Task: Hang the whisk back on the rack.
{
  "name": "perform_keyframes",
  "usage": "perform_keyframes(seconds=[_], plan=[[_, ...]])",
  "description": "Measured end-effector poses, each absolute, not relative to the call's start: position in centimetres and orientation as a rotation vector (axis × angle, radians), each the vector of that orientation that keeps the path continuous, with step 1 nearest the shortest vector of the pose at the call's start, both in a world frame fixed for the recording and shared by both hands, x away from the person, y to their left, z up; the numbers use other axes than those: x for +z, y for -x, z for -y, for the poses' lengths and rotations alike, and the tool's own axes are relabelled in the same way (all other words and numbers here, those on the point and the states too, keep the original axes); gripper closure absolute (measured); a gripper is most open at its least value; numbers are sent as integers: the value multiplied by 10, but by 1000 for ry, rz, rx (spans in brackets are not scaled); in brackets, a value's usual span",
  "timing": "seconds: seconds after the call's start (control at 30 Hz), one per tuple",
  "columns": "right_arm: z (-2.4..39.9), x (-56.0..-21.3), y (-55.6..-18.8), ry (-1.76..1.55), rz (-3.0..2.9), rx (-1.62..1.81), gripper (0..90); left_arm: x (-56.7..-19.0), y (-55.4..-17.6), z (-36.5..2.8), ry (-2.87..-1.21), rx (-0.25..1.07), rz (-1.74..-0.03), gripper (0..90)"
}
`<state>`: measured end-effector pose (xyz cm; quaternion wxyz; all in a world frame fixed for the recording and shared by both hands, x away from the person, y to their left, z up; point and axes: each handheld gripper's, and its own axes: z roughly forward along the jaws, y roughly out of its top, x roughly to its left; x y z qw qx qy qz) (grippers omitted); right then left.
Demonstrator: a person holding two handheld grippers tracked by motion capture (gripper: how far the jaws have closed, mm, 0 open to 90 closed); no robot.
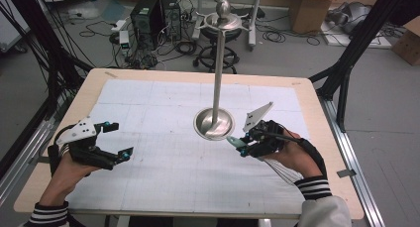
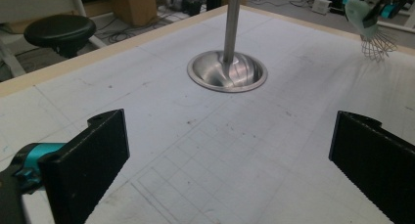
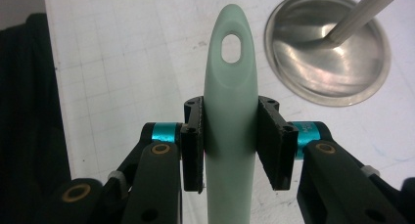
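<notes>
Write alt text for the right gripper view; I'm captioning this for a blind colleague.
The right gripper clamps the pale green handle of a whisk between its two black jaws, the handle's tip with its hanging hole pointing away from the camera. Beyond it, on the white gridded mat, sits the round steel base of a stand, its pole rising out of frame.

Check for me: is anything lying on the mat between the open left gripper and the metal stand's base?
No. In the left gripper view, only bare white mat lies between the left gripper and the stand's base.
</notes>
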<state>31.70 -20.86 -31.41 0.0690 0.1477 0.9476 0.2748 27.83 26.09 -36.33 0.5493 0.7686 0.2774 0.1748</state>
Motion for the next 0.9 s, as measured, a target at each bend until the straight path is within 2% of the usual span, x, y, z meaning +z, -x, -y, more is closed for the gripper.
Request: perform_keyframes(seconds=[0.9], plan=[[244,-264,-319,-467,-2698,1089,663,-365,-279,-260,-1828,414,-658,17]])
